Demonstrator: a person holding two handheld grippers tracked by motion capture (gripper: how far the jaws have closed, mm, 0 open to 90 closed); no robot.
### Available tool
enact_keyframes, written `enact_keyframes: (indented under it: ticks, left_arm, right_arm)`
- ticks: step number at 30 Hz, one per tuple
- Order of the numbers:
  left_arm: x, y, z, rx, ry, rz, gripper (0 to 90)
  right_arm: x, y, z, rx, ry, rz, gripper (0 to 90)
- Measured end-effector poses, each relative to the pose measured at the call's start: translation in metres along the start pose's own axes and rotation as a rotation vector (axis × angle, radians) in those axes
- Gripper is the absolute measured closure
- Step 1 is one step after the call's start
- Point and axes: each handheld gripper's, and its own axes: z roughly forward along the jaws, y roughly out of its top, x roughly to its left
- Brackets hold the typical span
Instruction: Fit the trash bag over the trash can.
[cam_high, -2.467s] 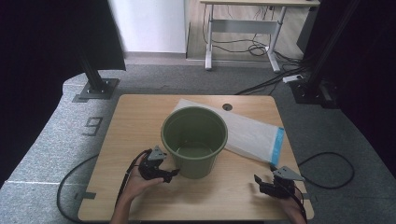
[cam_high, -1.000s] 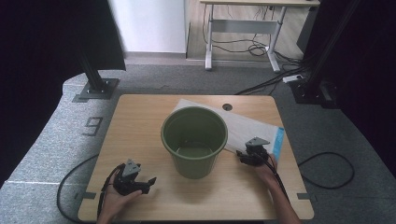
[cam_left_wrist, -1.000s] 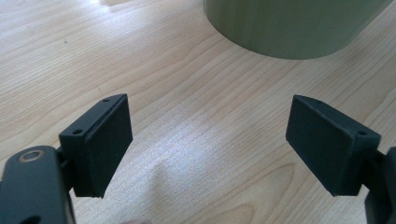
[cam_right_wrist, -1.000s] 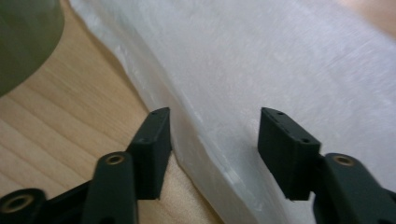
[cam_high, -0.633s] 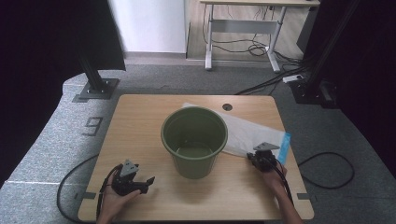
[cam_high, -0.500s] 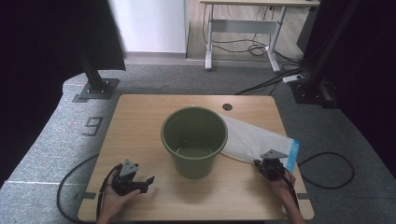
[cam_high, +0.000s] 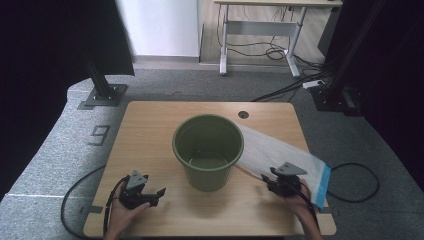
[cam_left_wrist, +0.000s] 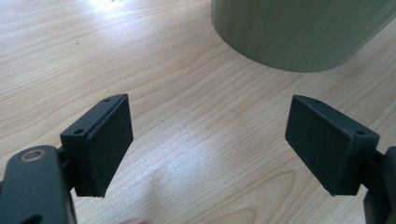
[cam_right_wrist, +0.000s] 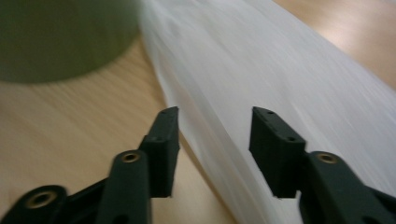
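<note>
Since a moment ago, the white bag (cam_high: 280, 152) is lying swung round, its blue-edged end nearer the tabletop's (cam_high: 150, 130) front right edge. At the front left, the left gripper (cam_left_wrist: 208, 140) is resting low with its jaws spread wide, nothing between them. At centre the green bucket (cam_high: 208, 151) is standing upright. The right gripper (cam_right_wrist: 215, 140) is hovering over the bag's near edge, jaws part-open, apparently not pinching it.

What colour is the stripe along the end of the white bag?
Light blue; the stripe runs along the bag's end nearest the table's right edge, clearest in the high view.
</note>
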Motion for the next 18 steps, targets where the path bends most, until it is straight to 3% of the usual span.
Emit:
enact_keyframes:
  ticks: [3, 7, 12, 18]
  left_arm:
    - [0.0, -0.001, 0.0, 0.005, 0.003, 0.002, 14.9]
    - [0.0, -0.003, 0.003, 0.013, 0.007, -0.003, 14.9]
    - [-0.002, -0.003, 0.004, 0.019, 0.008, -0.002, 14.9]
    - [-0.007, 0.001, 0.004, 0.017, 0.027, 0.019, 14.6]
  right_arm:
    - [0.013, 0.022, 0.036, 0.017, 0.048, -0.038, 46.4]
    - [0.021, 0.034, 0.066, 0.044, 0.089, -0.042, 45.7]
    - [0.019, 0.039, 0.082, 0.055, 0.096, -0.011, 48.1]
    - [0.018, 0.034, 0.088, 0.085, 0.056, -0.017, 68.6]
